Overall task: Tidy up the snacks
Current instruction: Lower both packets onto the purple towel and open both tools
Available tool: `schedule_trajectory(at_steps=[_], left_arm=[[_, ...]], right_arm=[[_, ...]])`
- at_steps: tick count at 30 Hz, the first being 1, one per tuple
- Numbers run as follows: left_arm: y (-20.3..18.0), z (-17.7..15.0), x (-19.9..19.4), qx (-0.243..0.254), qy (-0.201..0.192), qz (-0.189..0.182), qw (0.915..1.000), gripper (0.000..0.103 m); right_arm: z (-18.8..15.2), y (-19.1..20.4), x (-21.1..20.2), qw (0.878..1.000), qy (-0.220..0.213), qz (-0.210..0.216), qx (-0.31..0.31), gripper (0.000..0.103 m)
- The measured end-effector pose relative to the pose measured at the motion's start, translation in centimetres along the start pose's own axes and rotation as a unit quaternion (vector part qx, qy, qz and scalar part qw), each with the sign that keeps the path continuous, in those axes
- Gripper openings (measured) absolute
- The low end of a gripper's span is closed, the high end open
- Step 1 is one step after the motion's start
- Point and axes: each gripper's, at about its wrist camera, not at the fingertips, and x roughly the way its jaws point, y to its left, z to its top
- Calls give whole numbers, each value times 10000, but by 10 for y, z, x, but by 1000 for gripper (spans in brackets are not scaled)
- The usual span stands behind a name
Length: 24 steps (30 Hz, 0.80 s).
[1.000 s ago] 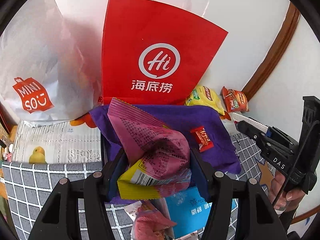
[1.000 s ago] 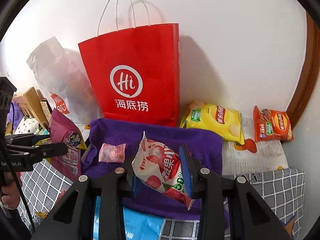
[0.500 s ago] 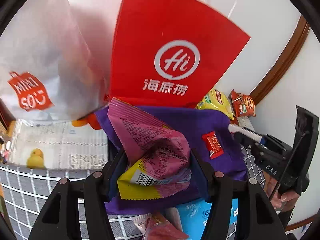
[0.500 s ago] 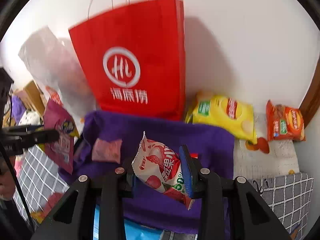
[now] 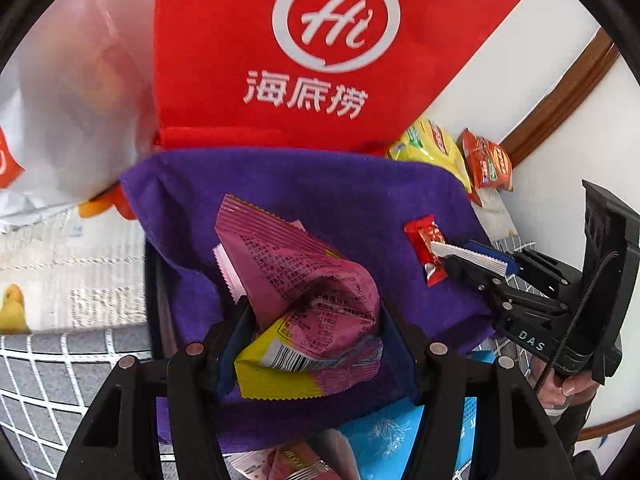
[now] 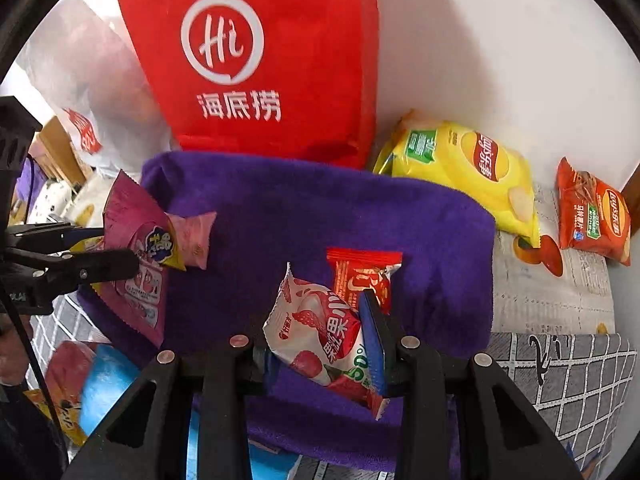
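Note:
My left gripper (image 5: 316, 344) is shut on a pink-and-yellow snack bag (image 5: 304, 304), held over a purple cloth (image 5: 320, 192); bag and gripper also show in the right wrist view (image 6: 136, 264). My right gripper (image 6: 320, 348) is shut on a white-and-red strawberry snack packet (image 6: 320, 332) above the same cloth (image 6: 320, 208), and it shows at the right of the left wrist view (image 5: 472, 256). A small red candy packet (image 6: 364, 272) and a small pink packet (image 6: 192, 236) lie on the cloth.
A red paper bag (image 6: 272, 60) stands against the wall behind the cloth, a white Miniso plastic bag (image 6: 80, 92) to its left. Yellow (image 6: 468, 168) and orange (image 6: 592, 216) chip bags lie at the right. More packets, one blue (image 5: 404, 436), lie at the near edge.
Both grippers have moved forward and down toward the purple cloth and red bag, each still holding its snack. The red candy packet now lies just beyond my right gripper.

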Motion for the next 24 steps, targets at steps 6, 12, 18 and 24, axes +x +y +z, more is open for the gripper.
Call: schedule_trajectory(at_steps=[6, 12, 18, 24], left_arm=[[-3, -2, 13, -10, 148, -74, 9999, 60], [-8, -3, 20, 40, 224, -36, 9997, 61], [-6, 1, 15, 73, 243, 132, 9996, 73], [4, -4, -11, -51, 122, 411, 9991, 76]], right_arm=[[-6, 5, 12, 9997, 190, -19, -173, 36], [-8, 8, 11, 9997, 98, 27, -209, 42], [-4, 13, -7, 9997, -175, 67, -182, 73], [1, 14, -44, 9974, -715, -37, 49, 77]])
